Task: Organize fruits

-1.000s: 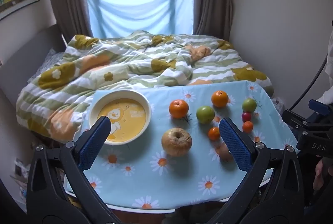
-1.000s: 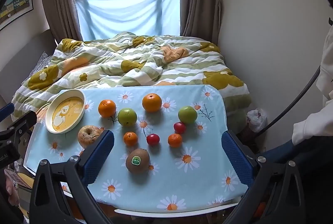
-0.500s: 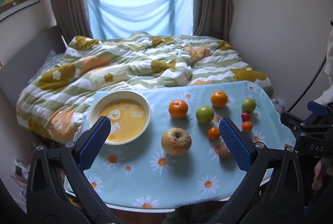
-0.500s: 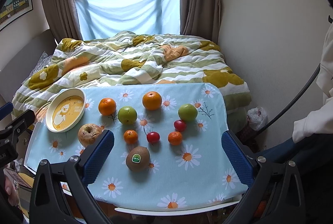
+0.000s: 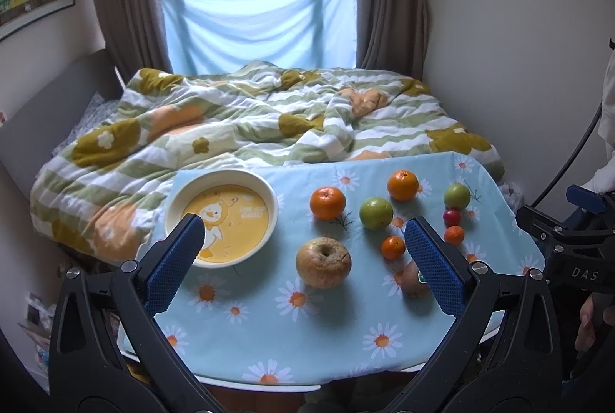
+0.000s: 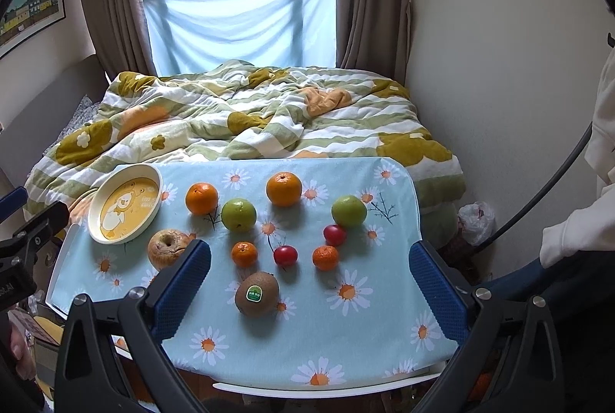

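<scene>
Striped green, white and mustard quilt (image 6: 250,117) covers the bed beyond the desk, under a window half screened by a pale blue sheet (image 6: 238,25) between brown curtains.

Light blue daisy-print cloth (image 6: 346,328) covers the desk and carries all the fruit. A cream plate (image 6: 96,209) with a yellow duck print sits at the far-left corner and holds no fruit.

Fruit positions, by size:
- Wrinkled tan apple (image 5: 323,262): just right of the plate, apart from it.
- Kiwi (image 6: 256,294) with a green sticker: nearest the front edge, alone.
- Two oranges (image 6: 201,198) (image 6: 284,188): back row.
- Two green apples (image 6: 238,214) (image 6: 349,211): one between the oranges, one far right.
- Two small tangerines (image 6: 244,254) (image 6: 325,257): middle row.
- Two red cherry tomatoes (image 6: 285,255) (image 6: 334,234): between the tangerines, none touching.

The left tongs (image 5: 303,255) stand wide apart and hold nothing; in the left wrist view the left pad overlaps the plate rim and the right pad hides part of the kiwi. The right tongs (image 6: 309,282) are likewise spread wide with nothing between them; in the right wrist view the left pad partly covers the wrinkled apple.

A white sleeve (image 6: 576,232) shows at the right edge, and a white plastic bag (image 6: 476,221) lies on the floor beside the bed.
</scene>
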`<action>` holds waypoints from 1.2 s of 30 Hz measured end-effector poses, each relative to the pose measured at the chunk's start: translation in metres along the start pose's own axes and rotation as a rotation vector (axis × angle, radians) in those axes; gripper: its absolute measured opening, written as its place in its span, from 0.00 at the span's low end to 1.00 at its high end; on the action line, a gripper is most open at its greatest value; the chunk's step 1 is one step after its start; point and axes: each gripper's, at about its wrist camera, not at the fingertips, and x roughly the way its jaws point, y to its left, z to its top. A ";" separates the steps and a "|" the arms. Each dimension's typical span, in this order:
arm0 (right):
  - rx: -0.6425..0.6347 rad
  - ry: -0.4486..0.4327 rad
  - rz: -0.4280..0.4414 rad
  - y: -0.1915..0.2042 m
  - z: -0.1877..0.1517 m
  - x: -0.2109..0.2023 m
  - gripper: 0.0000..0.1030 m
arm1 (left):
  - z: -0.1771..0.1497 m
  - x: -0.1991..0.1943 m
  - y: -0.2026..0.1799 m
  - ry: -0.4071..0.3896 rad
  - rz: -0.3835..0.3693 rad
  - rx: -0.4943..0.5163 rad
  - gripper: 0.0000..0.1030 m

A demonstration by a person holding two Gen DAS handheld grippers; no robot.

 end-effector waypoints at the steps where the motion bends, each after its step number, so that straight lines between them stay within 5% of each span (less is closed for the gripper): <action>1: -0.001 -0.001 0.000 0.000 0.000 0.000 1.00 | 0.000 0.000 0.001 0.001 -0.002 0.000 1.00; 36: -0.005 -0.004 0.001 0.001 0.000 0.001 1.00 | 0.003 0.000 0.002 0.002 -0.001 -0.004 1.00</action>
